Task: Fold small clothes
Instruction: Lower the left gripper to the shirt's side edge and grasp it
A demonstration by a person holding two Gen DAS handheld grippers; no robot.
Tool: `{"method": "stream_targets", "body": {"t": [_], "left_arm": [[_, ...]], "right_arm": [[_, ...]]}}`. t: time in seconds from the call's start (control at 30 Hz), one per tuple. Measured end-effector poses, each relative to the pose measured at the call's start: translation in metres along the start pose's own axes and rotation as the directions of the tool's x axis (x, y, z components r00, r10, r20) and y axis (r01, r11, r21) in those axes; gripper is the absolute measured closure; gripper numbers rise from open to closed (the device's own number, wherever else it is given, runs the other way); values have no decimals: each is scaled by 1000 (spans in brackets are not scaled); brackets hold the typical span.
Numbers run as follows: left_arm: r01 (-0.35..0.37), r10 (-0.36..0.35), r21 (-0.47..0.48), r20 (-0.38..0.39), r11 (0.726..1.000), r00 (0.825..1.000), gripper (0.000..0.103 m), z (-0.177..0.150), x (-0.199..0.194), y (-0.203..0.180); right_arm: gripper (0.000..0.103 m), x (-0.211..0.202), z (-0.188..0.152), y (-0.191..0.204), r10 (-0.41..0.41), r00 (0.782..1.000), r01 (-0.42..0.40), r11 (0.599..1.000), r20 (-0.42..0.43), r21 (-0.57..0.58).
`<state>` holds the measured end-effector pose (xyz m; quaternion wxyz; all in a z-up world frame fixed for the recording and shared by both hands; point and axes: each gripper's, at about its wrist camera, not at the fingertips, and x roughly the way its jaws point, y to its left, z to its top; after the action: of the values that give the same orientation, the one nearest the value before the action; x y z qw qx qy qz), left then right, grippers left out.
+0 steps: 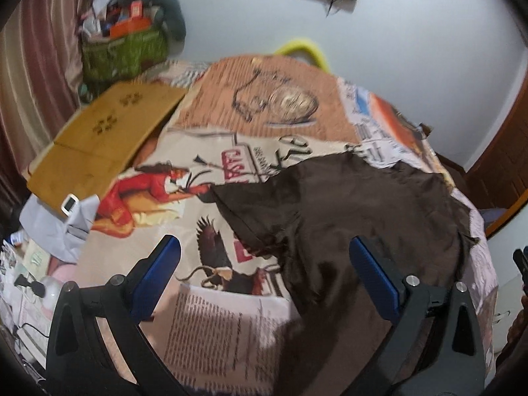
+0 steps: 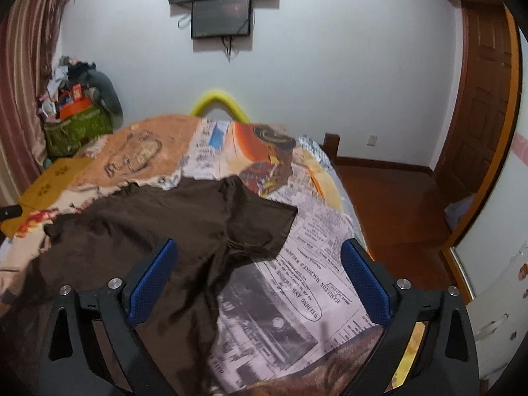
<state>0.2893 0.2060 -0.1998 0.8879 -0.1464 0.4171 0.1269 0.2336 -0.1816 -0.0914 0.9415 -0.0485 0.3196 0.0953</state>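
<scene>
A dark brown garment (image 1: pixel 356 211) lies spread and rumpled on a bed with a printed cover (image 1: pixel 204 323). My left gripper (image 1: pixel 264 247) is open and empty above the garment's near left edge. In the right wrist view the same garment (image 2: pixel 184 224) lies across the bed with a sleeve pointing right. My right gripper (image 2: pixel 257 250) is open and empty above its near right part. Its blue pads (image 2: pixel 359 280) hold nothing.
A yellow-brown flat board (image 1: pixel 99 135) and a small white device (image 1: pixel 70 203) lie at the bed's left. A green basket of clutter (image 1: pixel 122 46) stands by the striped curtain. A wooden door (image 2: pixel 485 105) and wooden floor (image 2: pixel 396 198) are on the right. A screen (image 2: pixel 224 16) hangs on the wall.
</scene>
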Motion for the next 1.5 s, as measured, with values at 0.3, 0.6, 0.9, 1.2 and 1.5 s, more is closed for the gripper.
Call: {"method": "stream_targets", "body": {"t": [0.3, 0.6, 0.9, 1.2, 1.5], "left_arm": [[-8, 2, -50, -121, 999, 993, 19, 21, 67, 25], [-19, 2, -76, -212, 997, 977, 32, 32, 123, 47], [28, -20, 30, -223, 999, 975, 84, 38, 145, 30], [-20, 40, 162, -119, 987, 992, 98, 53, 111, -2], [64, -60, 224, -24, 973, 998, 98, 90, 56, -64]], "right_arm": [[22, 42, 2, -21, 51, 994, -45, 997, -95, 64], [22, 69, 12, -38, 76, 989, -60, 990, -130, 124], [22, 90, 13, -46, 94, 982, -69, 986, -164, 149], [22, 80, 15, -51, 92, 984, -70, 988, -155, 141], [22, 60, 20, -55, 114, 987, -97, 985, -113, 140]]}}
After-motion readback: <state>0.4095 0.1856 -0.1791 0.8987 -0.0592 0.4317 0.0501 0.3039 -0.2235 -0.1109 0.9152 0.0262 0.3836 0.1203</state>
